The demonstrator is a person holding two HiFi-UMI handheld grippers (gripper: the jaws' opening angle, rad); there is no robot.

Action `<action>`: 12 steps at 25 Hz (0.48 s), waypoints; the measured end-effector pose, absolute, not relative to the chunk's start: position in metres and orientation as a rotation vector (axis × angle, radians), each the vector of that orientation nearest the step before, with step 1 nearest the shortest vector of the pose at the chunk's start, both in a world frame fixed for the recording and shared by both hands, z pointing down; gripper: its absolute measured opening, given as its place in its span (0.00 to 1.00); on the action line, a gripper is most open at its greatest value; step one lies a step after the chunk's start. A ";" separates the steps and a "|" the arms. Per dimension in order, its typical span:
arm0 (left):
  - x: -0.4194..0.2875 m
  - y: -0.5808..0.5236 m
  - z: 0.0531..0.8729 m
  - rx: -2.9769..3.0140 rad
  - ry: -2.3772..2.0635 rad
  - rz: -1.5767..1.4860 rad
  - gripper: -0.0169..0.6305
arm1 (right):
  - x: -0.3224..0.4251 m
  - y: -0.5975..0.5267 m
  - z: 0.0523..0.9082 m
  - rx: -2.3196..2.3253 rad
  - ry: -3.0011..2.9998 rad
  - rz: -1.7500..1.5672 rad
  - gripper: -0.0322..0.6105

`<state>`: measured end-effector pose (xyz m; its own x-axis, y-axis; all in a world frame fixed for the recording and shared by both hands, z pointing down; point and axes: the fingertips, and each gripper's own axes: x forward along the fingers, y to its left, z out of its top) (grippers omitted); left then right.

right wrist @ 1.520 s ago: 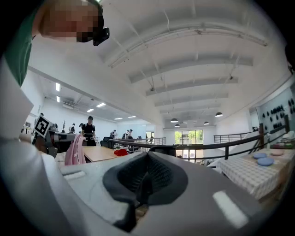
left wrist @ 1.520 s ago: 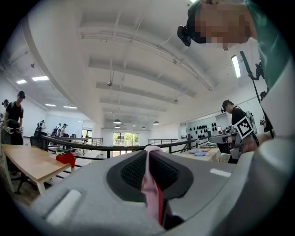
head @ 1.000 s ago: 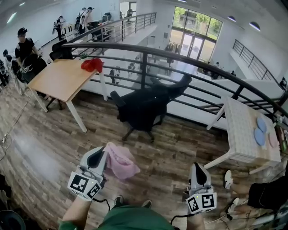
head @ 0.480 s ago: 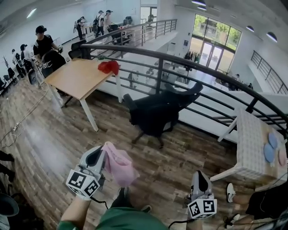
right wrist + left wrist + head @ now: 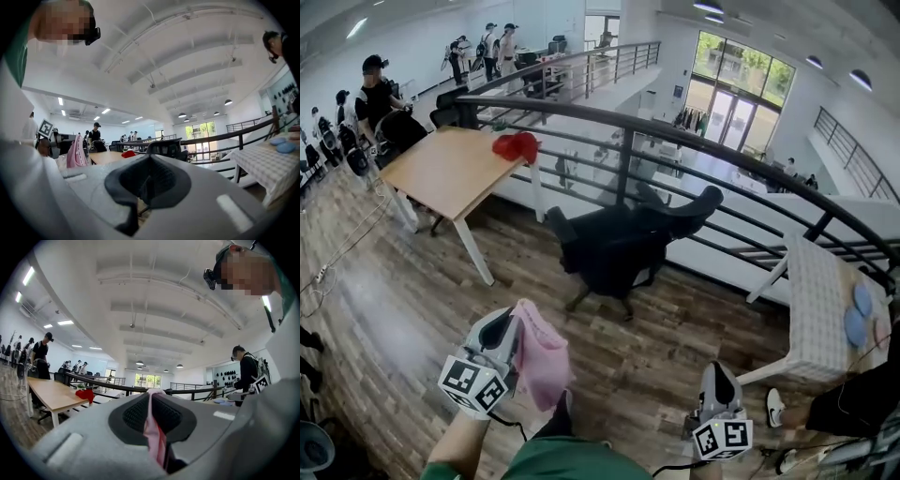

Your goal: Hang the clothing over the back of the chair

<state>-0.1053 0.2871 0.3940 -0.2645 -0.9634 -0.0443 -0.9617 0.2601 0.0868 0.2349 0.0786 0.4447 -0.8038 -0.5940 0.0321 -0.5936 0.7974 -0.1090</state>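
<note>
A pink garment (image 5: pixel 542 358) hangs from my left gripper (image 5: pixel 514 321), which is shut on its upper edge at the lower left of the head view. In the left gripper view the pink cloth (image 5: pixel 155 437) is pinched between the closed pads. The black office chair (image 5: pixel 617 246) stands ahead near the railing, well apart from both grippers, its back towards the rail. My right gripper (image 5: pixel 718 373) is at the lower right, jaws together with nothing in them. The right gripper view shows the garment (image 5: pixel 76 152) off to its left and the chair (image 5: pixel 165 147) ahead.
A wooden table (image 5: pixel 441 169) with a red thing (image 5: pixel 517 146) on it stands to the left of the chair. A white table (image 5: pixel 817 300) with blue plates (image 5: pixel 859 313) is at the right. A dark curved railing (image 5: pixel 694 131) runs behind the chair. People stand at the far left.
The chair and tables have shifted and come somewhat nearer in the head view. The pink garment has swung and now hangs narrower under the left gripper. Both grippers keep their state.
</note>
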 end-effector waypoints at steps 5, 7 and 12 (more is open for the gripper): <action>-0.134 0.222 0.379 2.106 -2.392 -0.119 0.07 | 0.190 0.039 0.425 -1.078 2.949 -0.093 0.05; -0.149 0.196 0.376 2.174 -2.358 -0.130 0.07 | 0.171 0.026 0.420 -1.111 2.926 -0.080 0.05; -0.202 0.150 0.371 2.228 -2.282 -0.224 0.07 | 0.133 0.003 0.420 -1.206 2.906 -0.085 0.05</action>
<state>-0.2020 0.1502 0.3715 -0.0277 -0.9901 -0.1374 -0.9979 0.0195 0.0610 0.1332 0.0026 0.4205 -0.7063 -0.7074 0.0259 -0.7077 0.7049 -0.0478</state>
